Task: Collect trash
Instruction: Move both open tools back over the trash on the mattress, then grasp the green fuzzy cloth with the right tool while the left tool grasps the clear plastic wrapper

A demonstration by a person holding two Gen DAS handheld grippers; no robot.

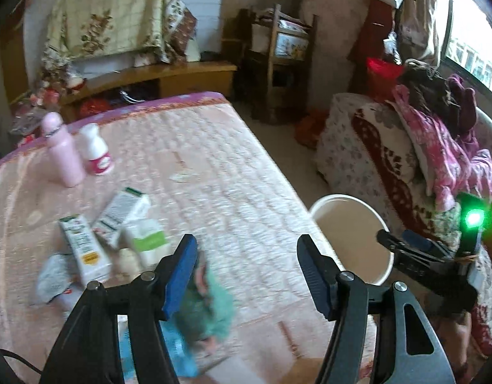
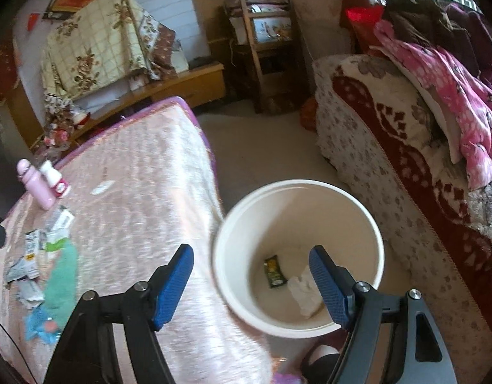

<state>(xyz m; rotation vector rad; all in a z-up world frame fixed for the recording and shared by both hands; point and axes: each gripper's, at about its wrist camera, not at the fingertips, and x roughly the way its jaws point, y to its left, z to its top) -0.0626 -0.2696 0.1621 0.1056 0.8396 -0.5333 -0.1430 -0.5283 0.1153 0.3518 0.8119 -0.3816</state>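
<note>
My left gripper is open over the pink mattress, nothing between its blue pads. A blurred teal wrapper lies on the mattress under its left finger. Several small cartons and a crumpled silver wrapper lie to the left. My right gripper is open and empty above the white bucket, which stands on the floor beside the mattress. In the bucket lie a dark green wrapper and crumpled white paper. The left wrist view also shows the bucket and the right gripper.
A pink bottle and a white bottle stand upright at the mattress's far left. A sofa piled with clothes sits to the right of the bucket. A wooden shelf and a low cabinet line the back wall.
</note>
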